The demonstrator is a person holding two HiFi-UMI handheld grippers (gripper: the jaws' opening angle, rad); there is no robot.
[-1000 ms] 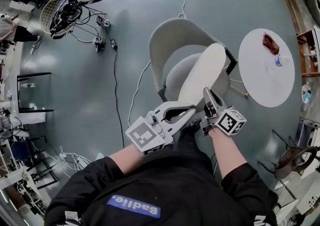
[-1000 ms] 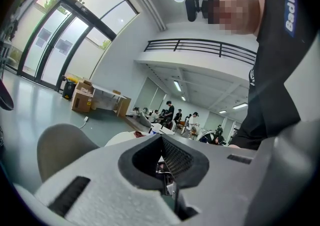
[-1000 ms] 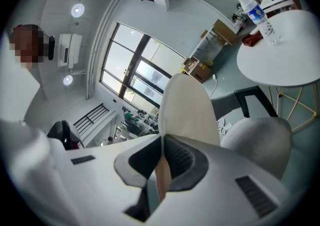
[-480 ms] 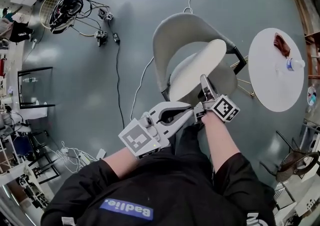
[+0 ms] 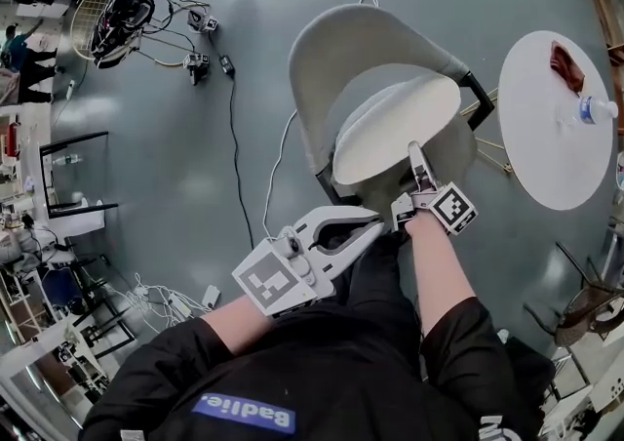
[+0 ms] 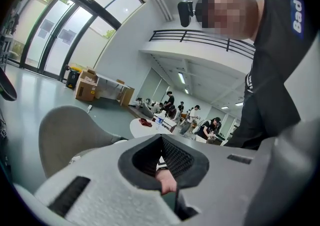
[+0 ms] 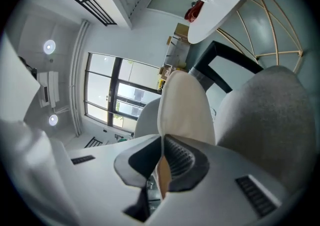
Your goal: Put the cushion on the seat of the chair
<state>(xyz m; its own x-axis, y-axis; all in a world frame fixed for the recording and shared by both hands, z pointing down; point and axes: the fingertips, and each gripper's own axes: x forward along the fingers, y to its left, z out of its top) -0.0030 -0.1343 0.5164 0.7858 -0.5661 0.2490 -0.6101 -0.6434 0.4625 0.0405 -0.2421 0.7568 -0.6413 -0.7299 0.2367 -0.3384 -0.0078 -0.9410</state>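
The right gripper (image 5: 418, 156) is clenching the near edge of the cushion (image 5: 395, 127), which is stretching away over the chair seat (image 5: 456, 151), while the closed, empty left gripper (image 5: 375, 226) is hovering beside.

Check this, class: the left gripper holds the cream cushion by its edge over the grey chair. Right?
Wrong: the right gripper holds the cream cushion by its edge over the grey chair; the right gripper view shows it.
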